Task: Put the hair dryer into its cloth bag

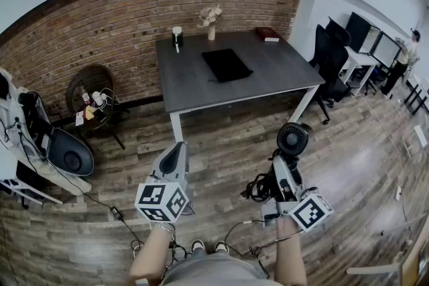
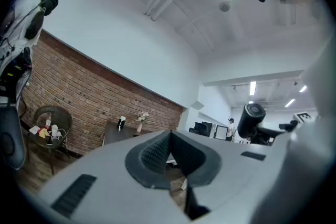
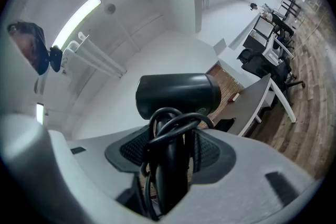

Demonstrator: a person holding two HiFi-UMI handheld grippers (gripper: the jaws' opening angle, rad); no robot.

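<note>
A black cloth bag [image 1: 226,64] lies flat on the dark grey table [image 1: 181,77] ahead of me. My right gripper [image 1: 282,169] is shut on the handle of the black hair dryer [image 1: 293,139] together with its coiled cord [image 1: 257,188]; the dryer's barrel [image 3: 178,94] stands above the jaws. The left gripper [image 1: 174,157] is shut with nothing in it, its pads [image 2: 157,153] pressed together. Both grippers hang over the wooden floor, well short of the table. The hair dryer [image 2: 251,120] also shows at the right of the left gripper view.
On the table stand a vase of flowers [image 1: 211,20], a small black-and-white device [image 1: 177,35] and a red book [image 1: 267,34]. A wicker chair [image 1: 90,100] with clutter stands at the brick wall, office chairs [image 1: 330,57] and desks to the right. Cables [image 1: 114,211] trail on the floor.
</note>
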